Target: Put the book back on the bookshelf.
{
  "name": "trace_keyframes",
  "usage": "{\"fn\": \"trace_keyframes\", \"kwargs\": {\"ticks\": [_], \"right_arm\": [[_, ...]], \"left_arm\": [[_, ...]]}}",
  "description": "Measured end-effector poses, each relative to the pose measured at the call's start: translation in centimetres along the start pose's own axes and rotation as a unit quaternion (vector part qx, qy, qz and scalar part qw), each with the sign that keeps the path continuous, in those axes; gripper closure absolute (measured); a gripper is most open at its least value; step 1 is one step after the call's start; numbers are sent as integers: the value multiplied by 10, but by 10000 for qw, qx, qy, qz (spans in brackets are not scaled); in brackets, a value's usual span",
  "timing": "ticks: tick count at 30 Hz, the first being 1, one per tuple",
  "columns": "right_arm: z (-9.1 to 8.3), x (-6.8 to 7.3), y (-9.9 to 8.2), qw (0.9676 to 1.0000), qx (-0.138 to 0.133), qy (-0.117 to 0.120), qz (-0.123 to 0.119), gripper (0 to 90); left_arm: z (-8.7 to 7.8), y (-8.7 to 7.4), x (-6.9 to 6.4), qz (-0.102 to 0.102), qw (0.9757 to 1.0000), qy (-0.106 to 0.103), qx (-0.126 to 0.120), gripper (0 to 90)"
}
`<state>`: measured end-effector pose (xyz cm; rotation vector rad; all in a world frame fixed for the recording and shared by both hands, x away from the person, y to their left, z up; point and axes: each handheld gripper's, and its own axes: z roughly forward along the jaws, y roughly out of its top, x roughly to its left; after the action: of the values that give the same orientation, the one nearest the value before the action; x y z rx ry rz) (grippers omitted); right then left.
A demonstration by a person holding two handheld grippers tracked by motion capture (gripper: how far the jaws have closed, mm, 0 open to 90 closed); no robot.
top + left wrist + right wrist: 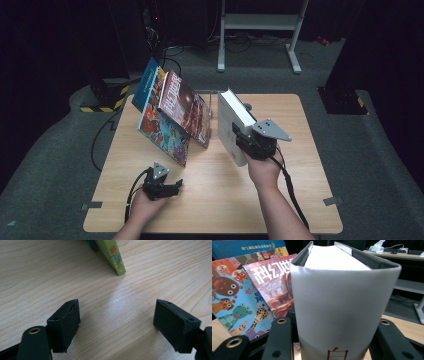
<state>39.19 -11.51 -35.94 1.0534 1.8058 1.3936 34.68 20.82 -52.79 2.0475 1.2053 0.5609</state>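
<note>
A thick white book [231, 122] stands upright over the middle of the wooden table [300, 165], and my right gripper [241, 136] is shut on its lower end. In the right gripper view its white spine [337, 307] faces the camera between both jaws. Left of it, several thin books lean in a row: a red magazine [185, 107], a cartoon-animal picture book [162, 132] and a blue book [145, 82]. My left gripper [176, 187] rests low at the table's front left, open, with bare wood between its jaws [116, 320]. A green book corner [115, 257] lies ahead of it.
A thin upright frame [214, 97] stands between the leaning books and the white book. A white metal stand [260, 22] and cables sit on the dark floor behind the table. Bare wood lies at the front and right of the table.
</note>
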Motion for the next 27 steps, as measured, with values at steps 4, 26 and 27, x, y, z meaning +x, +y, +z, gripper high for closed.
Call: {"fn": "trace_keyframes", "kwargs": {"ticks": [4, 26, 27], "right_arm": [[10, 1, 2, 10000, 31, -38, -19, 545], [84, 3, 14, 9992, 108, -369, 53, 545], [86, 3, 15, 9992, 127, -377, 53, 545]], "left_arm": [[0, 0, 0, -2, 10000, 0, -2, 214], [-1, -1, 0, -12, 10000, -23, -5, 213], [-1, -1, 0, -13, 10000, -25, -8, 214]]}}
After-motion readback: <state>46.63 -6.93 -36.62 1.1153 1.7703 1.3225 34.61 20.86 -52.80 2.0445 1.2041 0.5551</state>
